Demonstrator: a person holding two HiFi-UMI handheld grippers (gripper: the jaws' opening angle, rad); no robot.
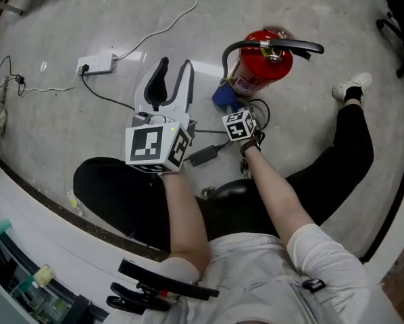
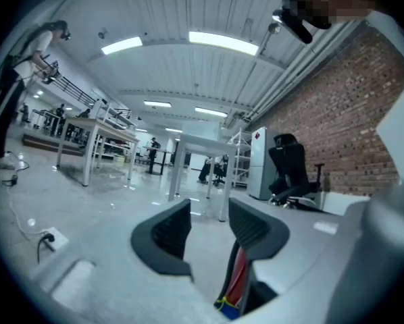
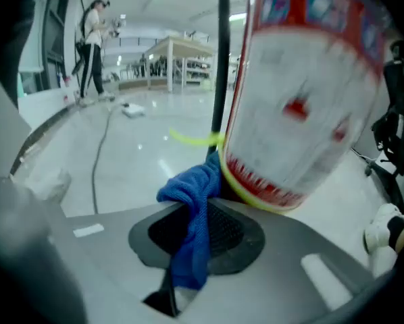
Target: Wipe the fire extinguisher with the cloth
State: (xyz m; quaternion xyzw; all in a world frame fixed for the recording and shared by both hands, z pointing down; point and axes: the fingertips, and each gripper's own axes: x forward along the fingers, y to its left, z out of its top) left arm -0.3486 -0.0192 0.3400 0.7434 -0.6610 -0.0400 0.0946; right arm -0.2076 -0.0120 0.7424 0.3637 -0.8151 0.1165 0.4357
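My right gripper (image 3: 200,238) jaws closed on the blue cloth (image 3: 188,201), cloth touching lower edge of the fire extinguisher (image 1: 261,69), my left gripper (image 2: 210,231) jaws apart, holding nothing

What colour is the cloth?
Blue. The cloth shows best in the right gripper view, pinched by the right gripper.

The left forearm (image 1: 185,214) and right forearm (image 1: 278,194) reach forward, both bare. The left gripper (image 1: 175,79) sits just left of the right gripper (image 1: 228,105), jaws apart with nothing between them. The right gripper's jaws are pressed together, pinching a blue cloth (image 3: 192,201).
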